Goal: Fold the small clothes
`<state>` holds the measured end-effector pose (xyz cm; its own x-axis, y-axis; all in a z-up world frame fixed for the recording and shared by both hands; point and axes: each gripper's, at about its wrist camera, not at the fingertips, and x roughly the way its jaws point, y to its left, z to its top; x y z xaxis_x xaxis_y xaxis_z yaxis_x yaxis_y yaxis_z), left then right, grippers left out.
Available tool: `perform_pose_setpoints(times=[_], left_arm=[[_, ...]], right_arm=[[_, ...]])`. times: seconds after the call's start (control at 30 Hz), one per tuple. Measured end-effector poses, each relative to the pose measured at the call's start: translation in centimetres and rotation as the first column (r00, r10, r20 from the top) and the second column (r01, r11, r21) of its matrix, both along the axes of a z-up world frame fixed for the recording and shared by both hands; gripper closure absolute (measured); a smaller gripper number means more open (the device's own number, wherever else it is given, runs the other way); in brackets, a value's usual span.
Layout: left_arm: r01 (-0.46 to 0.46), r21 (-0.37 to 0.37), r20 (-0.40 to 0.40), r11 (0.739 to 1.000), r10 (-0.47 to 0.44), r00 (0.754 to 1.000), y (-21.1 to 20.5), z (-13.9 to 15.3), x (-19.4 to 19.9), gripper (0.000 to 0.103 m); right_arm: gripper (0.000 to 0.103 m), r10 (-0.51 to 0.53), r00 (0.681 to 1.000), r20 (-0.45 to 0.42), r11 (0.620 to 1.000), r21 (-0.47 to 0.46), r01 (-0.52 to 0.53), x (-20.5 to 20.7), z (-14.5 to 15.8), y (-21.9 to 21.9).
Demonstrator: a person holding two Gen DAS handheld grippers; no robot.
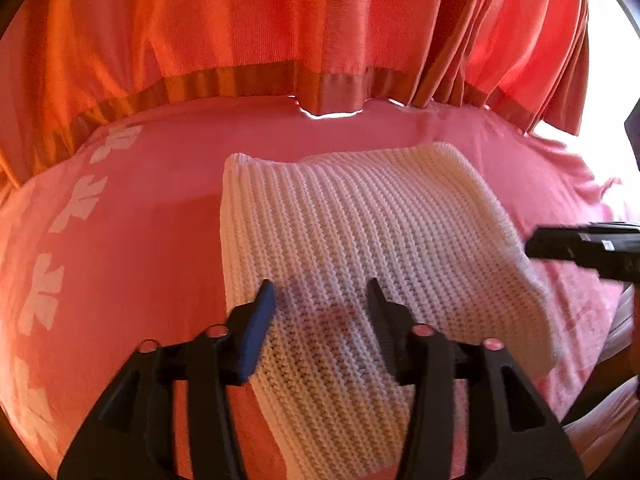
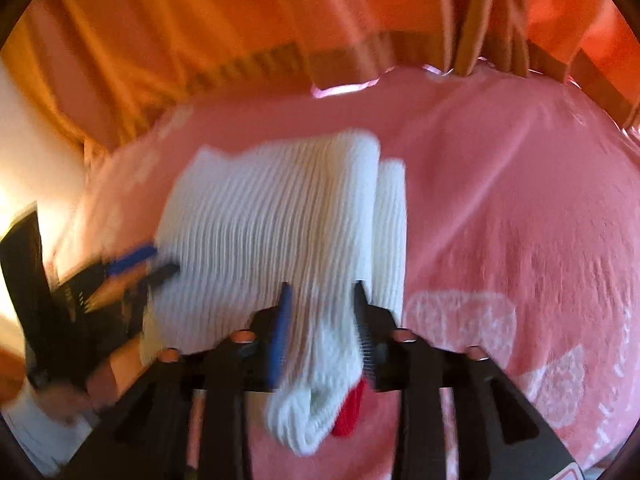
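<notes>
A cream knitted garment [image 1: 352, 240] lies folded on a pink bed cover [image 1: 132, 240]. My left gripper [image 1: 322, 294] is open just above its near left part, fingers apart, nothing between them. In the right wrist view the garment [image 2: 280, 216] is blurred; its near edge, with a red tag [image 2: 350, 412], bunches between the fingers of my right gripper [image 2: 320, 300], which are close on it. The left gripper [image 2: 140, 264] shows at the garment's left edge. The right gripper's body [image 1: 584, 246] shows at the garment's right side in the left wrist view.
Orange curtains [image 1: 280, 20] hang behind the bed. The pink cover has white flower prints [image 1: 80, 200] along the left and white patterns [image 2: 464, 320] at the right. Bright light comes in at the far right [image 1: 616, 60].
</notes>
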<state>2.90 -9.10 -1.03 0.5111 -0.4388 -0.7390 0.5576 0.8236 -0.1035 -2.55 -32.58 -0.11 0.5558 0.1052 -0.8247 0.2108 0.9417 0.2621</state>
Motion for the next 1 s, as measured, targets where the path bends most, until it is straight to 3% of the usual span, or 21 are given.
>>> perform_pose_setpoints(times=[0.03, 0.13, 0.27, 0.37, 0.53, 0.57, 0.67, 0.73, 0.83, 0.9, 0.97, 1.0], left_arm=[[-0.011, -0.03, -0.017, 0.999, 0.011, 1.0, 0.4, 0.2, 0.2, 0.042], [-0.043, -0.087, -0.043, 0.995, 0.039, 0.998, 1.1, 0.5, 0.8, 0.04], [-0.074, -0.092, -0.035, 0.993, 0.071, 0.997, 1.8, 0.8, 1.5, 0.04], [-0.075, -0.094, -0.04, 0.993, 0.071, 0.997, 2.0, 0.8, 1.7, 0.04], [-0.073, -0.098, -0.03, 0.993, 0.07, 0.997, 2.2, 1.3, 1.3, 0.04], [-0.074, -0.09, -0.022, 0.993, 0.073, 0.997, 2.3, 1.3, 1.3, 0.039], [-0.084, -0.062, -0.031, 0.995, 0.082, 0.996, 2.2, 0.7, 1.6, 0.039], [-0.098, -0.048, -0.042, 0.994, 0.096, 0.994, 2.2, 0.4, 1.9, 0.039], [-0.118, -0.055, -0.052, 0.992, 0.115, 0.992, 2.5, 0.6, 2.0, 0.038], [-0.117, -0.057, -0.05, 0.991, 0.114, 0.992, 2.5, 0.7, 1.9, 0.038], [-0.112, -0.038, -0.046, 0.993, 0.111, 0.993, 2.2, 0.4, 1.9, 0.038], [-0.115, -0.026, -0.05, 0.993, 0.114, 0.992, 2.0, 0.1, 2.0, 0.039]], right_arm=[[0.057, -0.016, 1.0, 0.006, 1.0, 0.02, 0.016, 0.7, -0.1, -0.4], [0.052, -0.033, 0.999, -0.004, 0.998, 0.058, 0.033, 3.0, -0.9, -1.3], [0.047, -0.057, 0.996, -0.062, 0.996, 0.065, 0.061, 4.7, -3.6, -1.4], [0.084, -0.065, 0.994, -0.083, 0.994, 0.077, 0.071, 5.1, -4.8, -0.8], [0.086, -0.054, 0.994, 0.092, 0.998, 0.03, 0.051, 2.3, 0.5, -0.6], [0.084, -0.062, 0.996, 0.07, 0.998, 0.008, 0.062, 2.4, -0.2, -0.8], [0.076, -0.074, 0.988, -0.136, 0.997, 0.027, 0.078, 4.0, -5.3, -1.7], [0.075, -0.121, 0.989, -0.087, 0.991, 0.048, 0.125, 3.4, -4.1, -2.0], [0.074, -0.143, 0.986, 0.083, 0.984, -0.095, 0.151, 1.5, 0.9, -0.9], [0.075, -0.12, 0.983, 0.138, 0.985, -0.104, 0.135, 1.1, 2.7, -0.3], [0.099, -0.068, 0.986, 0.155, 0.996, -0.042, 0.075, 2.0, 3.6, 0.7], [0.103, -0.02, 0.991, 0.132, 1.0, -0.015, 0.022, 3.2, 3.4, 1.6]])
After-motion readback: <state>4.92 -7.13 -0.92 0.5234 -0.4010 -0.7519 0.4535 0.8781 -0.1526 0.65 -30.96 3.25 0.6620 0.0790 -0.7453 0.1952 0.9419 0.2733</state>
